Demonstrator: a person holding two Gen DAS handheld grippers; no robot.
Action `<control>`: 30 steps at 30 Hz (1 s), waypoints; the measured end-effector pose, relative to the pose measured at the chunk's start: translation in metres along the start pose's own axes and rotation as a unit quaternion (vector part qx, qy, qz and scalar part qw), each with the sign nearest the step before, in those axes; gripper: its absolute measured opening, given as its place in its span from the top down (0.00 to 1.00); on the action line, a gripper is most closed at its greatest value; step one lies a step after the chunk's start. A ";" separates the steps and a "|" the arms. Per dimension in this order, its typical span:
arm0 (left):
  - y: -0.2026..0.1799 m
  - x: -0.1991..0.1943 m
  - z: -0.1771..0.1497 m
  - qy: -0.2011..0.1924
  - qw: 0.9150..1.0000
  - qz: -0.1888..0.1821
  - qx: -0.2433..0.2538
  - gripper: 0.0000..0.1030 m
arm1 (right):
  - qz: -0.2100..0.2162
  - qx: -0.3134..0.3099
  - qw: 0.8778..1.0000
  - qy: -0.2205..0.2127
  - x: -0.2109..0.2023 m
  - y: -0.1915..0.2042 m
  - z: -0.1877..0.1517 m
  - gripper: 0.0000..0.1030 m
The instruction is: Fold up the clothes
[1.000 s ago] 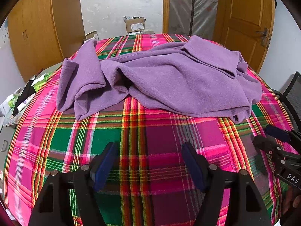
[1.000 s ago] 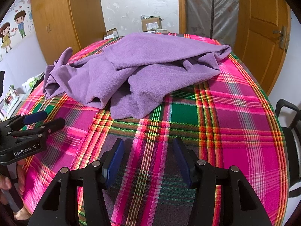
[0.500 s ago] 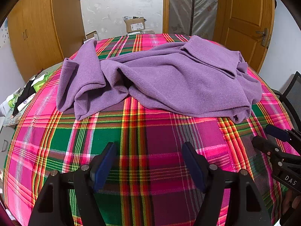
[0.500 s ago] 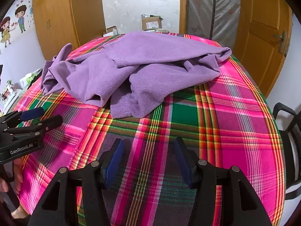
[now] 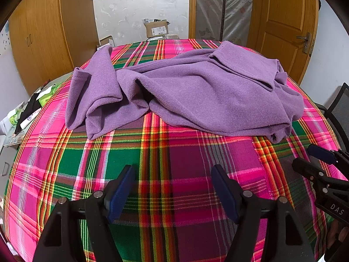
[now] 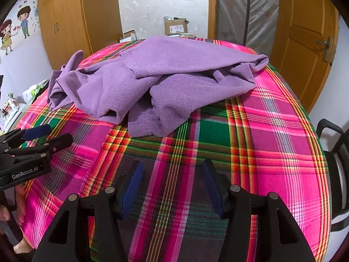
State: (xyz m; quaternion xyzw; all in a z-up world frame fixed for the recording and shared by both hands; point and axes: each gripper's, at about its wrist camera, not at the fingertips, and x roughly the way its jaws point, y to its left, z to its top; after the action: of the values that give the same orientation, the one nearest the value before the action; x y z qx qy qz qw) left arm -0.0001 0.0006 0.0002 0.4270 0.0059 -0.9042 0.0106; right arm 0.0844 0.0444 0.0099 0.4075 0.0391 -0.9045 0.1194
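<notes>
Wooden wardrobe (image 5: 41, 41), door (image 5: 283, 21), perhaps wallpaper.

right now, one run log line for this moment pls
phase: pre-grasp | left tool: open, empty | right tool: open, empty | purple garment: crumpled, untouched | surface: plaid cloth

light: bright, even indoor | shadows: soft | focus: sharp | edges: fisheye-curved, black corner vignette

Left gripper (image 5: 173, 174) and right gripper (image 6: 171, 170), both agape, side by side
</notes>
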 end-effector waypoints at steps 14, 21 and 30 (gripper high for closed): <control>0.001 0.000 0.001 0.000 1.000 0.000 -0.003 0.29 | 0.001 -0.003 1.000 0.002 0.001 0.001 0.000 0.40; 0.001 0.001 0.000 -0.001 1.000 -0.002 -0.003 0.29 | 0.000 -0.005 1.000 0.002 0.001 0.001 0.001 0.40; 0.008 0.000 0.004 0.005 1.000 -0.018 -0.003 0.31 | -0.003 -0.005 1.000 0.005 0.004 0.003 0.004 0.40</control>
State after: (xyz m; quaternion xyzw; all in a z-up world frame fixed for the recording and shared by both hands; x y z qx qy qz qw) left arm -0.0027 -0.0076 0.0023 0.4312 0.0160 -0.9021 -0.0049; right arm 0.0798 0.0397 0.0102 0.4114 0.0454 -0.9026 0.1187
